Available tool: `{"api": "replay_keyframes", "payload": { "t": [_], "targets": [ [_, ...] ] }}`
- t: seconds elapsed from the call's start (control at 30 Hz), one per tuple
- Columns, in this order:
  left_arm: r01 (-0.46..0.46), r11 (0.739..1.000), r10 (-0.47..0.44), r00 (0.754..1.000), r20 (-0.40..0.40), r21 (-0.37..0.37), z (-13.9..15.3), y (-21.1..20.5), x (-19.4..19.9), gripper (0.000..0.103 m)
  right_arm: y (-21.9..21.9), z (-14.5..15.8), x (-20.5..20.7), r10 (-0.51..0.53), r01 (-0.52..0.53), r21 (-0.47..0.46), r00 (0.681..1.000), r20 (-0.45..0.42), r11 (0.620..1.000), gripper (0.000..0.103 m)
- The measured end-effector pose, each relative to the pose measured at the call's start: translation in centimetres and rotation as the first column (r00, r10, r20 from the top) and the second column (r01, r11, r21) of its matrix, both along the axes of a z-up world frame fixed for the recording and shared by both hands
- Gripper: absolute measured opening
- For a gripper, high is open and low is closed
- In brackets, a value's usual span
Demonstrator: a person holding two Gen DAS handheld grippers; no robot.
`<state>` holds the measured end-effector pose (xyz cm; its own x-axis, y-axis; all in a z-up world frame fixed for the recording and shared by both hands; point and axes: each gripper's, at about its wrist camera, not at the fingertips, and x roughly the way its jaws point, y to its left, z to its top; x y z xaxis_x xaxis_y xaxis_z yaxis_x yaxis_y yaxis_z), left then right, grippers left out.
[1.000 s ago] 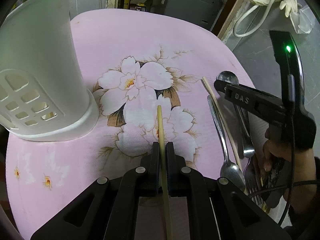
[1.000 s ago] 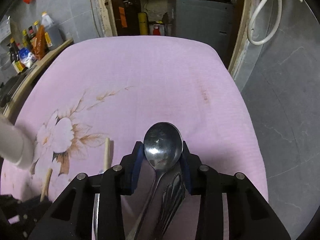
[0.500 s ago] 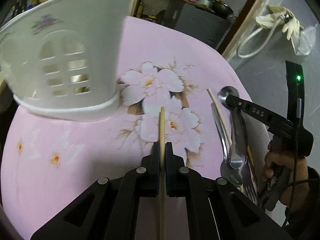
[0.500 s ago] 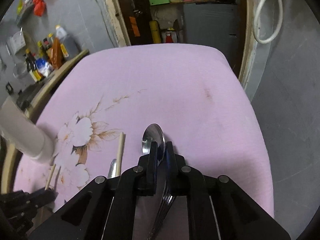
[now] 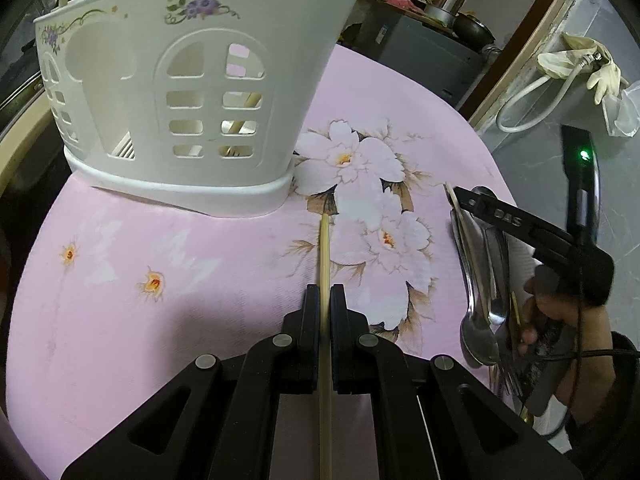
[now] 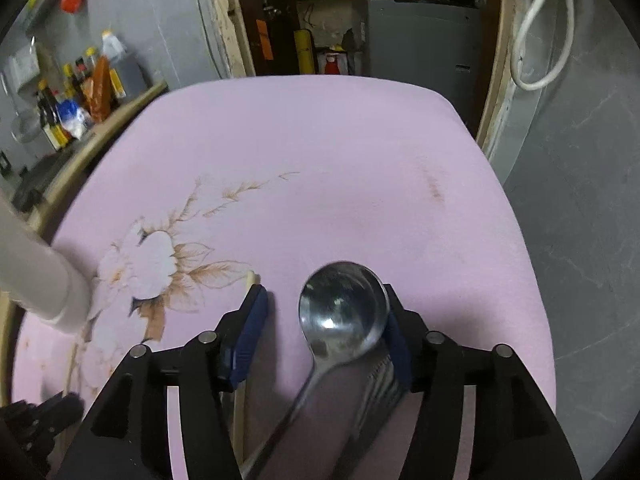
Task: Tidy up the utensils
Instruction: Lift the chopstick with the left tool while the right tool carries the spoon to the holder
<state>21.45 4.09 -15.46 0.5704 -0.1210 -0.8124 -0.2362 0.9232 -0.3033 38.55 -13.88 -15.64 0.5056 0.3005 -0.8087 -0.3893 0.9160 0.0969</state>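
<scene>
My left gripper (image 5: 325,294) is shut on a wooden chopstick (image 5: 325,248) and holds it above the pink flowered cloth (image 5: 160,280), pointing toward the white slotted utensil holder (image 5: 192,92) at the upper left. My right gripper (image 6: 325,312) is open over a steel spoon (image 6: 344,312) that lies bowl up between its fingers, with a fork (image 6: 380,376) beside it. In the left wrist view the right gripper (image 5: 476,208) hovers over spoons (image 5: 480,320) and a second chopstick (image 5: 460,216) at the right edge.
One chopstick (image 5: 240,124) shows through the holder's slots. The cloth-covered table ends at the right by a grey floor (image 6: 580,200). Bottles (image 6: 80,88) stand on a shelf at the far left. A hose and gloves (image 5: 576,64) hang at the right.
The right gripper has opened; the spoon, clamped half a second ago, now lies loose between its fingers. The left gripper has lifted and moved its chopstick closer to the holder.
</scene>
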Motion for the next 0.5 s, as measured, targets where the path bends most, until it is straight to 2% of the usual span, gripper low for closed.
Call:
{"api": "replay_keyframes", "payload": {
  "t": [0.2,0.37,0.4,0.5],
  "targets": [
    [0.029,1.000,-0.029,0.999,-0.037,-0.005,-0.1,0.0,0.6,0.003,-0.9,-0.1,-0.3,-0.017,0.017,0.001,1.000,-0.001,1.000,0.042],
    [0.103,0.995,-0.101,0.989,-0.105,0.005,0.2,0.1,2.1,0.003,-0.4,-0.2,-0.5,-0.002,0.003,-0.050,1.000,0.013,0.999,0.041],
    [0.105,0.995,-0.104,0.988,-0.114,-0.001,0.1,0.2,2.1,0.003,-0.4,-0.3,-0.5,-0.003,0.004,-0.046,1.000,0.016,0.999,0.035],
    [0.103,0.995,-0.103,0.988,-0.117,-0.009,0.2,0.4,2.3,0.003,-1.0,-0.1,-0.5,-0.005,0.005,0.000,1.000,0.016,1.000,0.029]
  ]
}}
